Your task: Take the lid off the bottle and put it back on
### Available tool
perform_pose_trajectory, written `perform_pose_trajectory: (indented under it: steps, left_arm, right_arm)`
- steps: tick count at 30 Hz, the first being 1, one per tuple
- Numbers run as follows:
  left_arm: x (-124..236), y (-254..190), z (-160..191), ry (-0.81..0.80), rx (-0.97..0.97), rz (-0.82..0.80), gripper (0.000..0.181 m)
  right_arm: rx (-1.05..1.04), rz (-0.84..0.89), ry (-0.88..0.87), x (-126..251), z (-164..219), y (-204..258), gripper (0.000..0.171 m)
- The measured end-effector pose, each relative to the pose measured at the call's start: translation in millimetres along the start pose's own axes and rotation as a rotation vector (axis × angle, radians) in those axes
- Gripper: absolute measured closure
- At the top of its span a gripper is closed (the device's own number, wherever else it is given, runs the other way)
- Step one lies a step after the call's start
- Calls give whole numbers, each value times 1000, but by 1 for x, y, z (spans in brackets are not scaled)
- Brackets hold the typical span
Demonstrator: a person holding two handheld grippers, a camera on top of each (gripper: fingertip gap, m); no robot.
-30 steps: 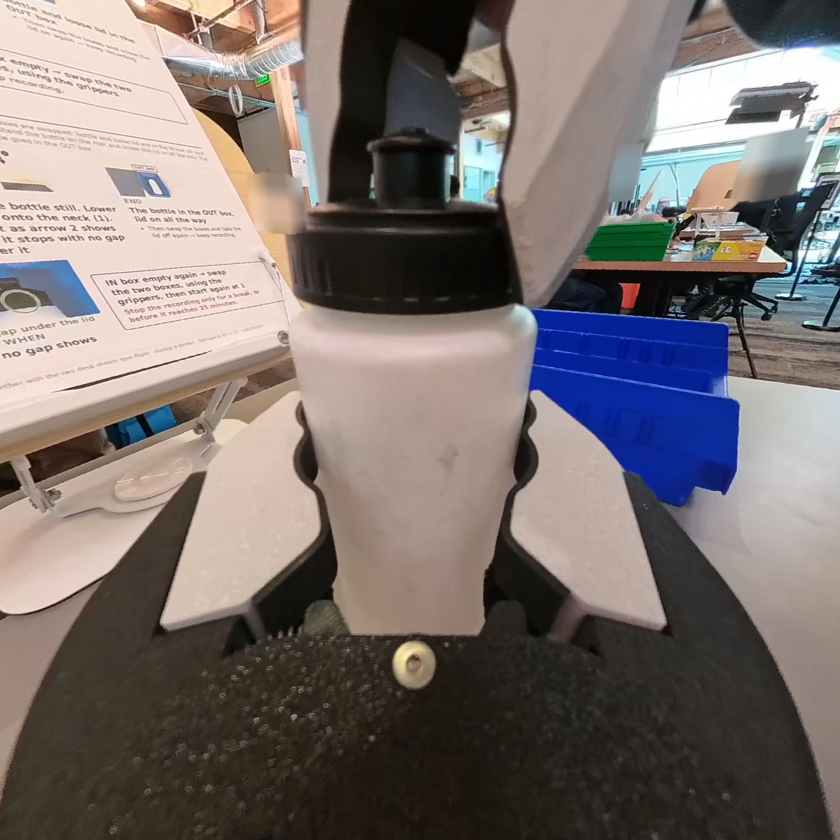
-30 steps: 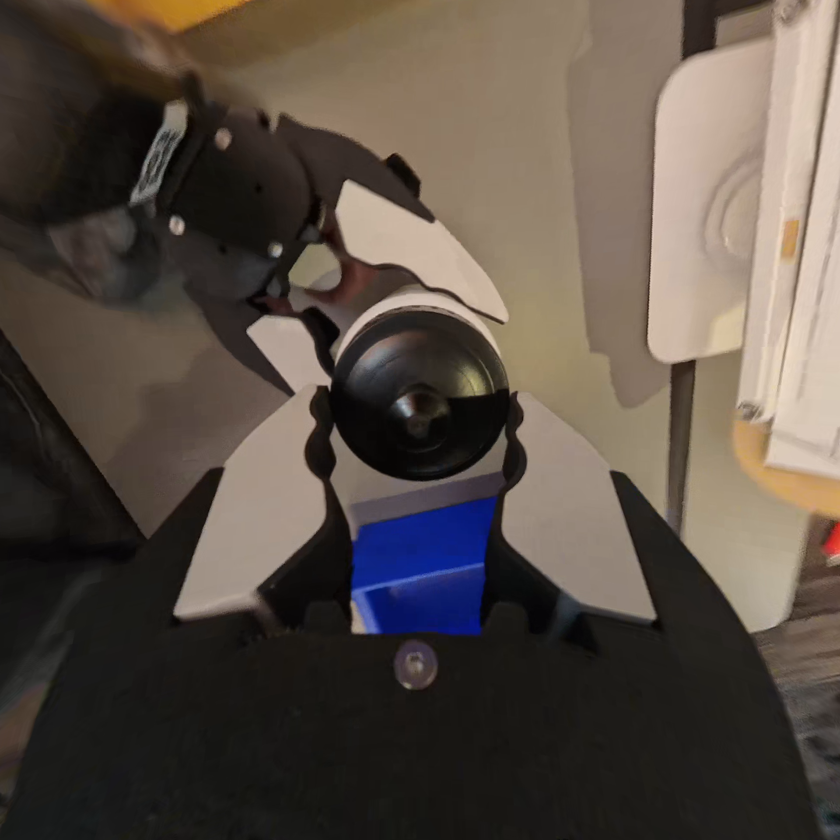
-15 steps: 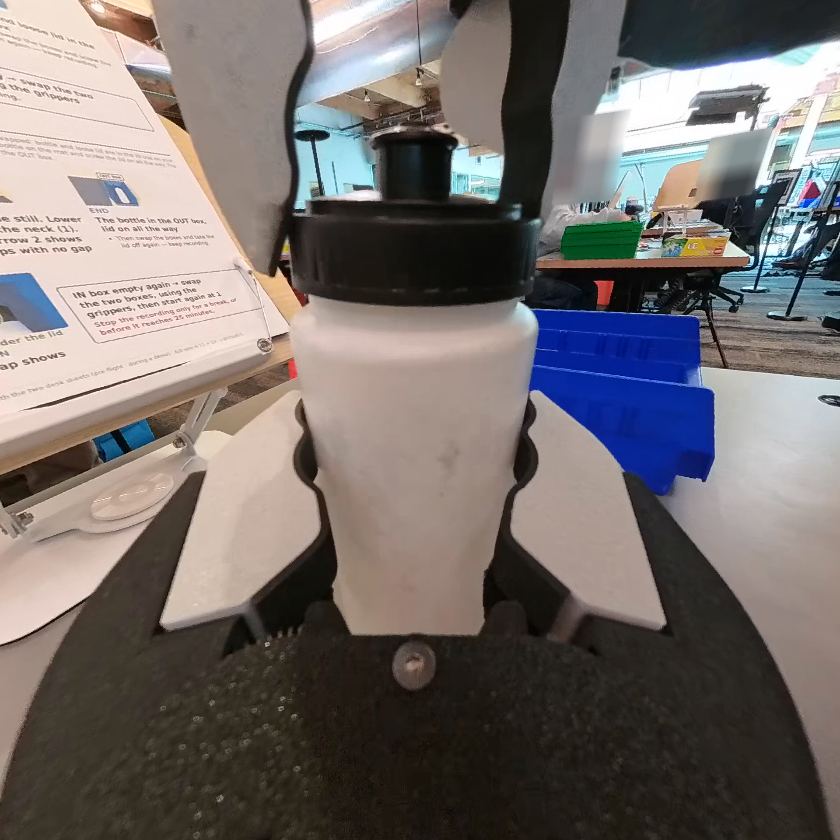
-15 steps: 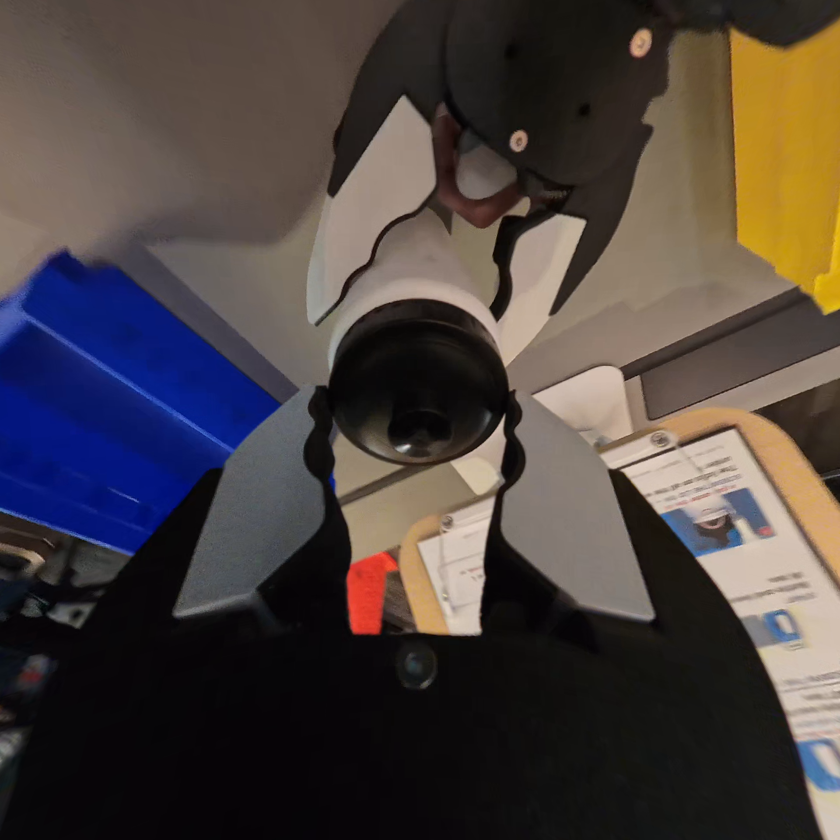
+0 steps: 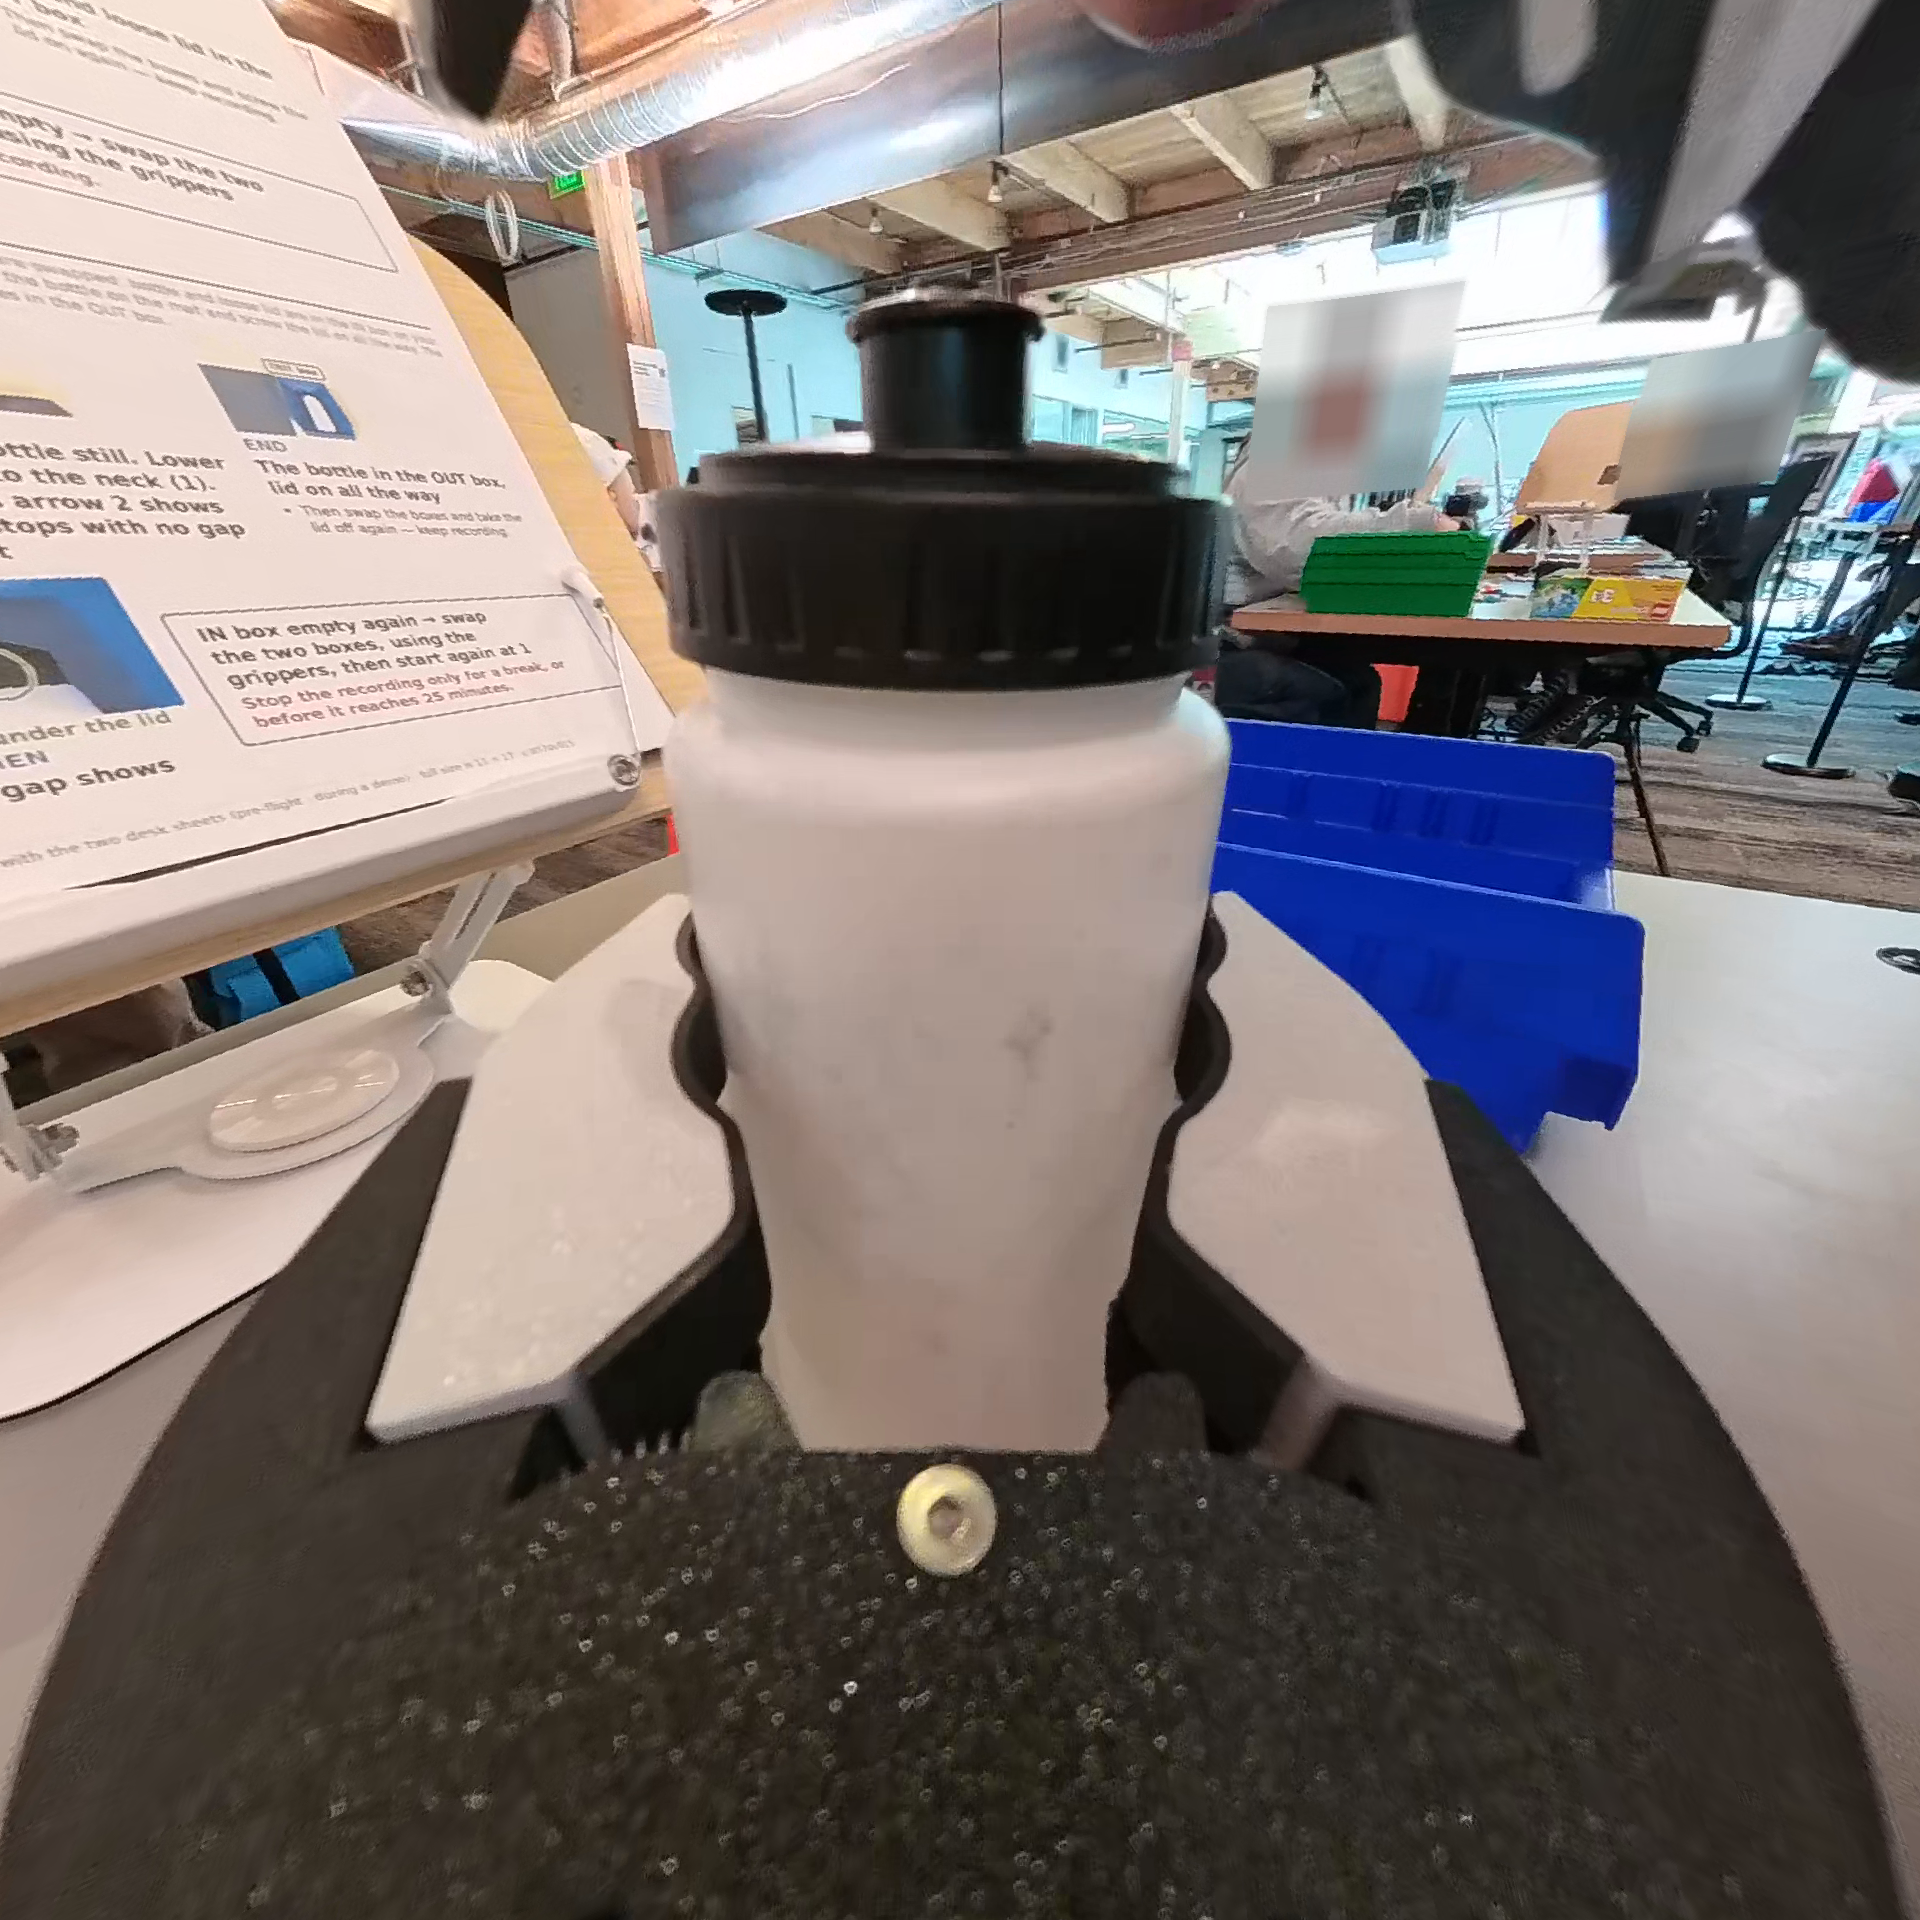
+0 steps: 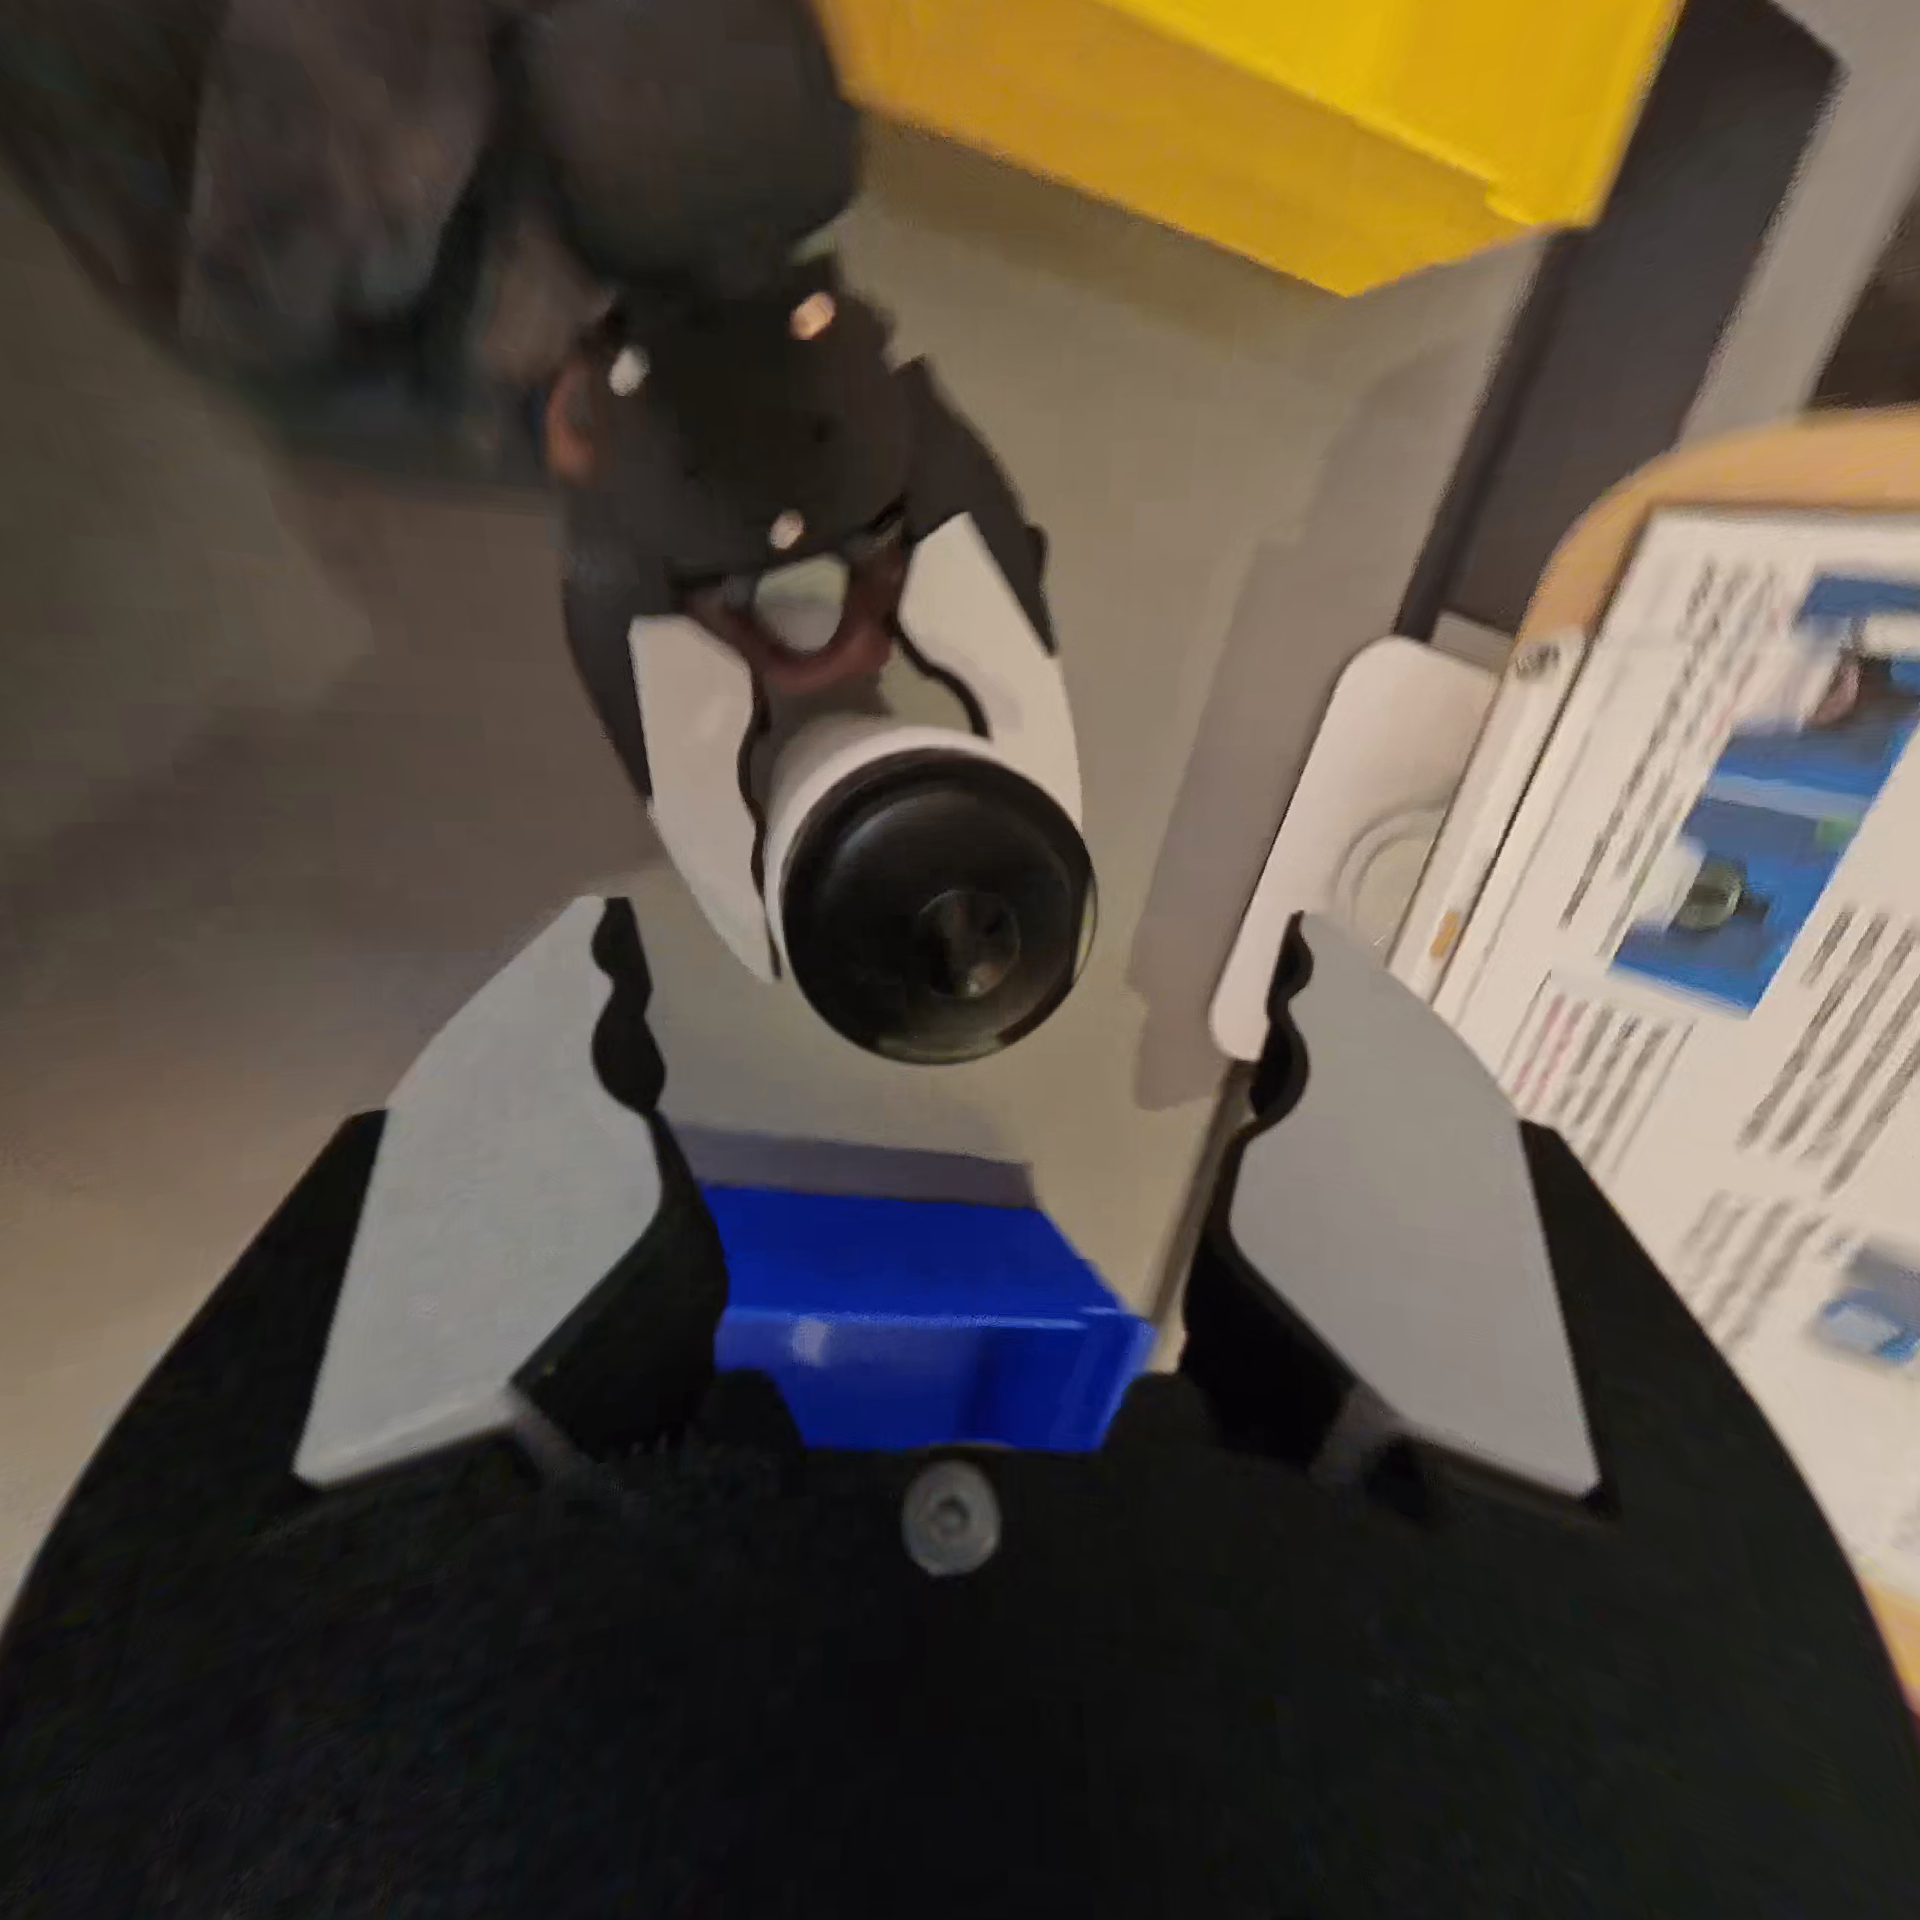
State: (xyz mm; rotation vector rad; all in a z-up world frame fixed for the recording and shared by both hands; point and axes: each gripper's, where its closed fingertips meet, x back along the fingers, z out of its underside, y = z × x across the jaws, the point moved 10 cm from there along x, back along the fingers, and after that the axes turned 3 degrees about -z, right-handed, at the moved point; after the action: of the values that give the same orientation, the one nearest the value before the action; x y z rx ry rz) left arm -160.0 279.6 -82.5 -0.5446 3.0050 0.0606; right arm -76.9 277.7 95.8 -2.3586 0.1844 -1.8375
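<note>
We are clamping the white bottle (image 5: 940, 997) upright in our left gripper (image 5: 945, 1049), steadying it above the table (image 5: 1766, 1143). Our right gripper (image 6: 951, 1023) is hanging spread and empty over the black lid (image 5: 940, 566), which is sitting on the bottle's neck.

Left view level, close; right overhead; both share bottle (image 5: 940, 1039).

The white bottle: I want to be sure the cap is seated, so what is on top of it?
A black ribbed lid with a spout sits on the white bottle, no gap showing from the front. The lid hides the neck and threads, so full tightness cannot be judged.
</note>
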Motion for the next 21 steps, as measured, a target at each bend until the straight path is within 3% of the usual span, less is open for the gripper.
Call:
perform_pose_trajectory:
  steps: [5, 10, 13, 14, 21]
  left_arm:
    - [2, -3, -1, 4, -7, -47, 95]
    - [3, -5, -1, 15, -14, -89, 95]
    - [3, -7, -2, 20, -19, -110, 95]
    - [3, -6, -2, 20, -16, -109, 95]
    - [3, -8, -2, 17, -32, -66, 95]
  right_arm:
    - [-608, 88, -187, -9, 3, 9, 43]
    - [-952, 156, -73, -28, 10, 13, 54]
    - [-1056, 124, -69, -31, 15, 11, 77]
    - [-1091, 50, -100, -32, 14, 11, 97]
    - [-1008, -13, 39, -29, 7, 8, 99]
